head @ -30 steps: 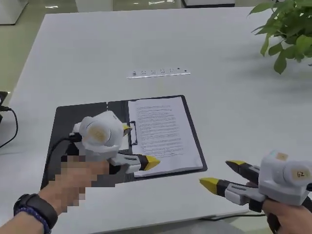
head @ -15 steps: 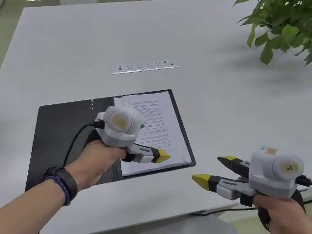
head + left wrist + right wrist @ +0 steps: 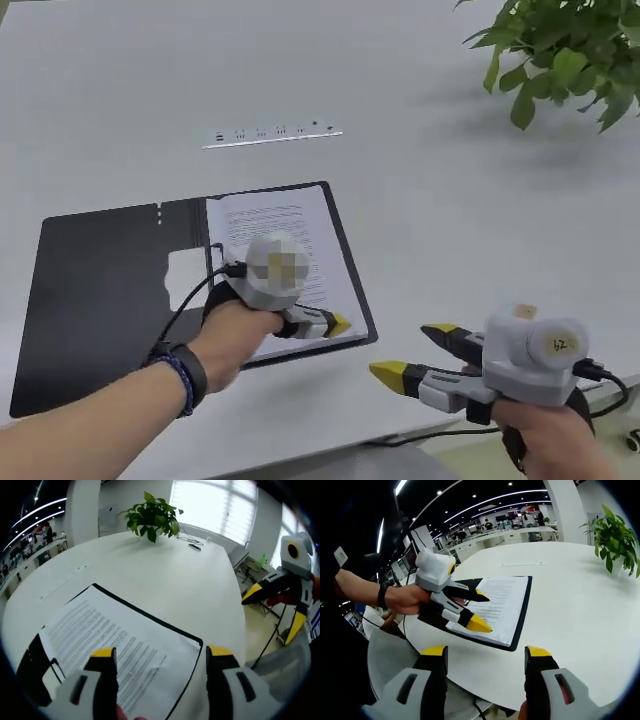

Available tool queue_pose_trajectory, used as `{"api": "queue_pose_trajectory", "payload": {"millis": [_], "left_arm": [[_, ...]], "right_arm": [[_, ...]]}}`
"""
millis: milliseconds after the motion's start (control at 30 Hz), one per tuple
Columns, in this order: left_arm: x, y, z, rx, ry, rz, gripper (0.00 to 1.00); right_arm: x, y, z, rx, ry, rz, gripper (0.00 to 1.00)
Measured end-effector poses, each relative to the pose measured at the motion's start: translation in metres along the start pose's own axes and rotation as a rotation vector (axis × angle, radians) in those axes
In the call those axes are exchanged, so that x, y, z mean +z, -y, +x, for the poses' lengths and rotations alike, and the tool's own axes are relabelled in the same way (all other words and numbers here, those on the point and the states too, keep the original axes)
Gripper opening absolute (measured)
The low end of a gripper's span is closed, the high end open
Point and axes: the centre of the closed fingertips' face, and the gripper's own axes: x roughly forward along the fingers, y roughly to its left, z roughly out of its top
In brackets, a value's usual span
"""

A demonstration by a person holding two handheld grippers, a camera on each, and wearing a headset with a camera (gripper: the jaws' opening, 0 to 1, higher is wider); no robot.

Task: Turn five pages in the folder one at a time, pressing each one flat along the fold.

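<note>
The left hand-held gripper [image 3: 322, 322] is being held with its jaws spread, gripping nothing. In the left gripper view the two yellow-tipped jaws are straddling the near right corner of the printed page [image 3: 105, 630]. Whether they are touching the paper cannot be told.

The folder [image 3: 100, 300] is lying open and flat on the white surface [image 3: 450, 200], directly beneath and ahead of the left hand-held gripper. Its black cover is extending away to that gripper's left, and the page stack is sitting on the half under the jaws.

The right hand-held gripper [image 3: 412, 352] is being held with its jaws spread and empty. It is hovering over the near edge of the surface, apart from the folder, with its jaws pointing toward the left hand-held gripper.

A potted plant [image 3: 560, 50] is standing far ahead of the right hand-held gripper.
</note>
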Motion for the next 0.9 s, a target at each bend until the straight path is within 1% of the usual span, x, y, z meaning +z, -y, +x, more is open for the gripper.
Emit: {"api": "queue_pose_trajectory", "payload": {"millis": [133, 200, 367, 400, 500, 600, 633, 767, 833, 900], "left_arm": [[-0.005, -0.002, 0.011, 0.024, -0.015, 0.009, 0.73], [-0.008, -0.002, 0.014, 0.028, -0.021, 0.000, 0.74], [-0.006, -0.002, 0.022, 0.054, -0.015, -0.027, 0.76], [-0.007, -0.004, 0.024, 0.072, -0.021, -0.020, 0.76], [-0.011, -0.004, 0.028, 0.098, -0.036, -0.010, 0.75], [-0.016, -0.005, 0.029, 0.129, -0.059, 0.053, 0.75], [-0.016, -0.003, 0.029, 0.126, -0.057, 0.055, 0.74], [-0.017, -0.008, 0.027, 0.128, -0.053, 0.071, 0.70], [-0.015, -0.010, 0.026, 0.126, -0.040, 0.050, 0.68], [-0.017, -0.012, 0.025, 0.130, -0.042, 0.030, 0.65]], "right_arm": [[-0.003, 0.005, 0.001, 0.000, -0.008, 0.005, 0.61], [-0.005, 0.008, 0.002, 0.001, -0.011, 0.010, 0.61], [-0.009, 0.010, 0.007, 0.006, -0.027, 0.013, 0.61], [-0.009, 0.010, 0.007, 0.008, -0.028, 0.013, 0.61], [-0.006, 0.014, 0.008, 0.008, -0.027, 0.014, 0.61], [-0.004, 0.016, 0.009, 0.011, -0.023, 0.017, 0.61], [-0.003, 0.017, 0.010, 0.013, -0.025, 0.015, 0.61], [-0.003, 0.020, 0.013, 0.025, -0.039, 0.004, 0.60], [-0.001, 0.022, 0.017, 0.033, -0.040, 0.003, 0.60], [0.002, 0.023, 0.022, 0.043, -0.032, 0.008, 0.59]]}}
